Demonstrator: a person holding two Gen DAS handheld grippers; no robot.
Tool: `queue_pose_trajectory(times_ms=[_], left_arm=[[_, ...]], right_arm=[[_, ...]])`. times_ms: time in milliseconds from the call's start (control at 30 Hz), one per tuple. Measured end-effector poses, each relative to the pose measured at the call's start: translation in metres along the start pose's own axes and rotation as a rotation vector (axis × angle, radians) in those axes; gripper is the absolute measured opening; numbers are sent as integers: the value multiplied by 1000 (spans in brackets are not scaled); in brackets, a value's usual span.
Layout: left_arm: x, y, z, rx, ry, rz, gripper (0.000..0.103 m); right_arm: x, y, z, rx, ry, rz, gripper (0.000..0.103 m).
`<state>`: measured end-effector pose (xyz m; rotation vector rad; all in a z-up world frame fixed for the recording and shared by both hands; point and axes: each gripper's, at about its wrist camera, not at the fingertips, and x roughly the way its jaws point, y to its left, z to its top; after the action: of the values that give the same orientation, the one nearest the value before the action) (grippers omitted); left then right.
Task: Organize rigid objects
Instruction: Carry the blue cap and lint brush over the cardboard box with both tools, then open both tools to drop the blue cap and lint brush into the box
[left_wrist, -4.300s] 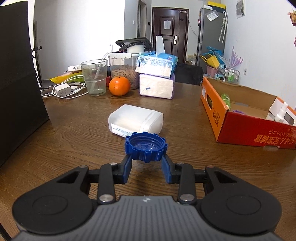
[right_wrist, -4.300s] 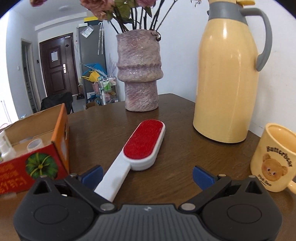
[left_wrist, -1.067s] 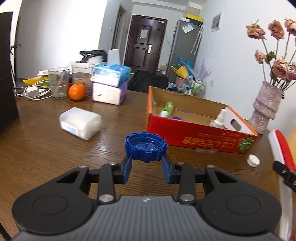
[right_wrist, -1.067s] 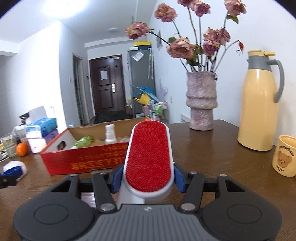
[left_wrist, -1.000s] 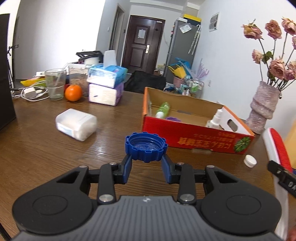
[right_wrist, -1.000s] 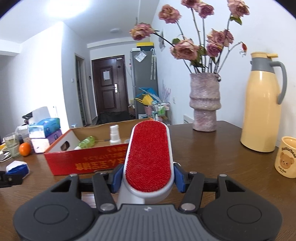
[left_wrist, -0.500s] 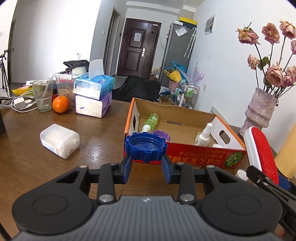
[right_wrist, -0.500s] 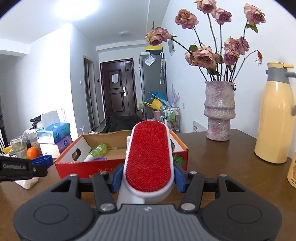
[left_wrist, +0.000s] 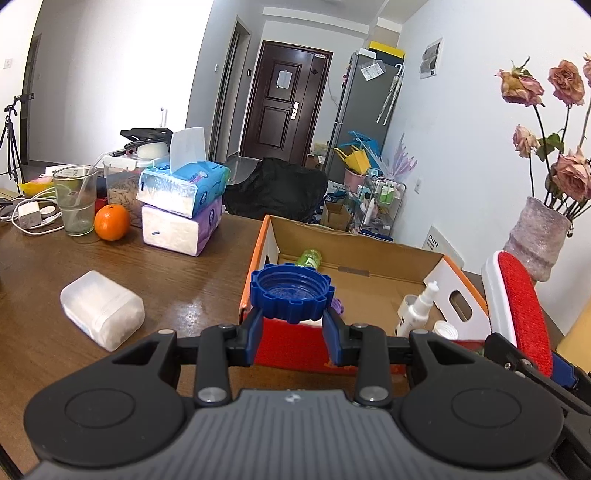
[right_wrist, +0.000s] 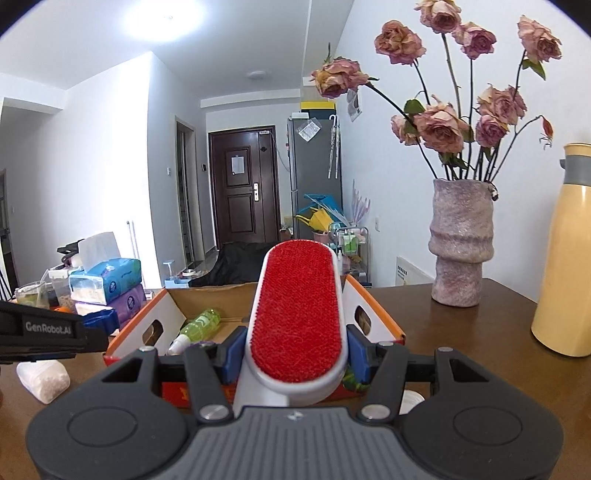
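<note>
My left gripper (left_wrist: 292, 341) is shut on a blue ribbed screw cap (left_wrist: 291, 291) and holds it above the near left corner of the red cardboard box (left_wrist: 291, 349). My right gripper (right_wrist: 293, 354) is shut on a white lint brush with a red pad (right_wrist: 297, 314), raised over the box's near side (right_wrist: 173, 314). The brush also shows in the left wrist view (left_wrist: 519, 302). Inside the box lie a green bottle (left_wrist: 309, 258), a white spray bottle (left_wrist: 417, 312) and a purple item (left_wrist: 337, 304).
A white plastic container (left_wrist: 101, 310) lies on the wooden table (left_wrist: 177, 273) left of the box. Tissue packs (left_wrist: 183, 210), an orange (left_wrist: 111, 222) and a glass (left_wrist: 75, 199) stand at the back left. A vase (right_wrist: 461, 243) and yellow thermos (right_wrist: 565, 258) stand right.
Both grippers have risen and moved toward the box. The cap now hangs over the box's near left corner and the brush over its near side. Both grips are unchanged.
</note>
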<state>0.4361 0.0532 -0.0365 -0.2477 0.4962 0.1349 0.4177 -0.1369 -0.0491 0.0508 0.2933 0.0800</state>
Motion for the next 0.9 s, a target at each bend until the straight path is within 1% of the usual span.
queue_pose_trajectory(times_ms=[433,667,900], left_arm=[[48,0,24,-22,1,20,35],[76,-3,34,-12,7,25,35],[100,-12,45,4,5,13,35]], right_arm=[[51,5,11,-3,9,32,55],[82,-2,20,8,12,26,55],[113,-6,30,6,19,32,55]])
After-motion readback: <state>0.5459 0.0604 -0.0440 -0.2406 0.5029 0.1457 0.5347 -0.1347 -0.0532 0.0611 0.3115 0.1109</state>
